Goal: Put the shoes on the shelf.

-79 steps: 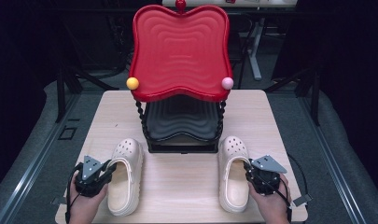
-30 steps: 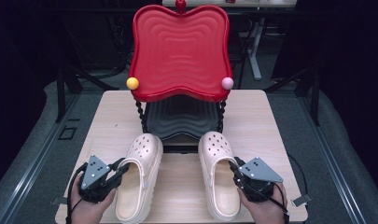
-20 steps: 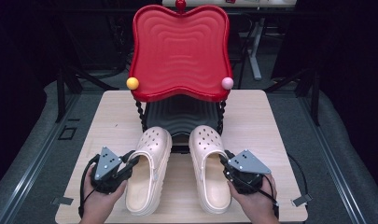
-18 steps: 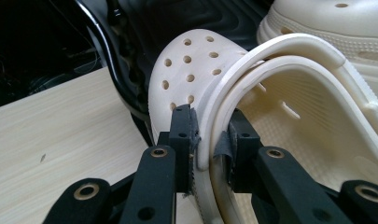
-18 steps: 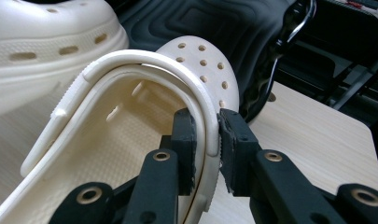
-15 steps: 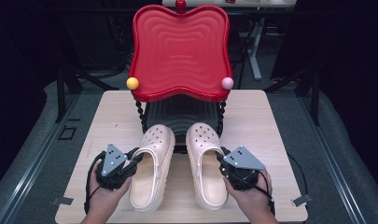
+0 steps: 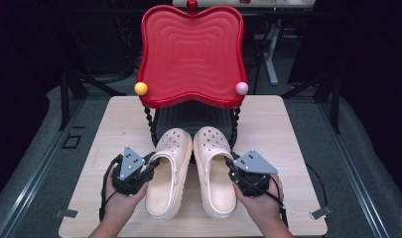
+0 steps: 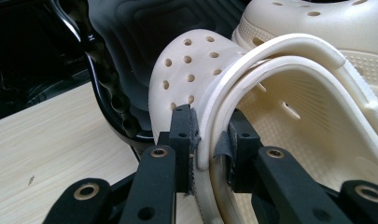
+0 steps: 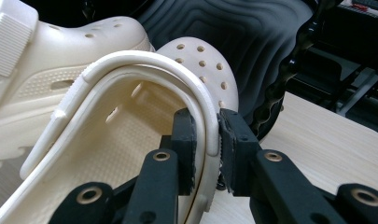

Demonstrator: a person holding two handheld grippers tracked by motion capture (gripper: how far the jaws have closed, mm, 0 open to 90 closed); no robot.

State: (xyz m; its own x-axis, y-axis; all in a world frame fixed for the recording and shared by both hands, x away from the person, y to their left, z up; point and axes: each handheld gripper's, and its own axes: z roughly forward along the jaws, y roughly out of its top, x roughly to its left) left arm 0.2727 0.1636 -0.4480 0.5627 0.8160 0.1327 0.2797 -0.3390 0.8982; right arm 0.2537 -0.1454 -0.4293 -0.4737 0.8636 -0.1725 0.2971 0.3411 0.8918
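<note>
On the pale wood table (image 7: 288,129) in a dark room, we see from above both clogs; gripper views show the left gripper (image 8: 207,140) clamping the left clog (image 7: 168,173) and the right gripper (image 9: 206,140) clamping the right clog (image 7: 216,171).

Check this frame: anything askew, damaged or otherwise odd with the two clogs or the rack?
Nothing stands out. The left clog and right clog lie side by side, toes toward the red rack, undamaged. The left gripper and right gripper each clamp a clog's outer side wall.
</note>
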